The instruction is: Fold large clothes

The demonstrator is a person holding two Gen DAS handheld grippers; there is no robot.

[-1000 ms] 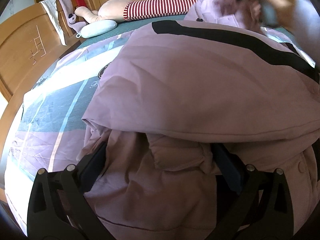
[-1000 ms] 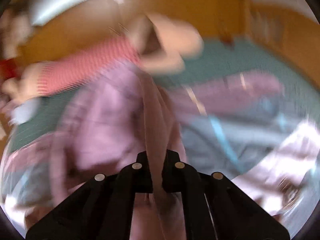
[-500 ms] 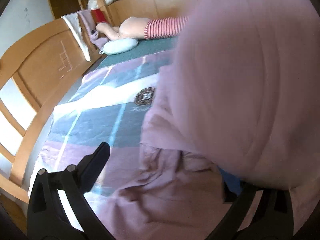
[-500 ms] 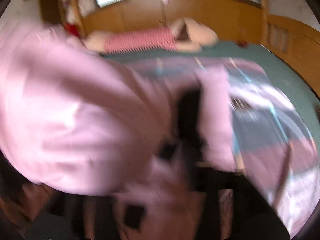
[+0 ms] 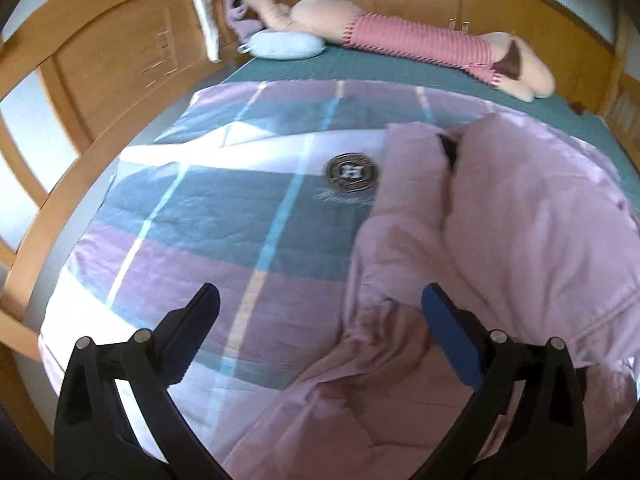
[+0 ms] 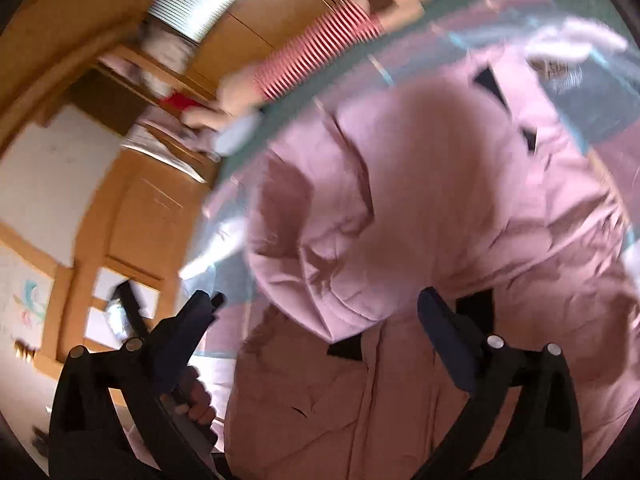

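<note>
The puffy pale-pink quilted coat with black trim (image 5: 520, 232) lies bunched on the bed's lilac, grey and white patchwork quilt (image 5: 224, 200), ahead and to the right of the left gripper (image 5: 320, 312), whose jaws stand wide with nothing between them; only a rumpled edge of coat lies under the blue-padded right-hand jaw. The right gripper (image 6: 320, 312) is likewise spread wide and holds nothing, hovering over a rounded fold of the coat (image 6: 400, 208) just ahead of its jaws.

The step in hand looks like taking a fresh grip for the next fold. To do it well, each pair of jaws should likely close on a clean outer edge, not a mid-panel bulge, and pinch few layers so the padding does not slip. Flattening the lump between the jaws first would keep the fold square. The right view is blurred, so finer seams cannot be made out.
</note>
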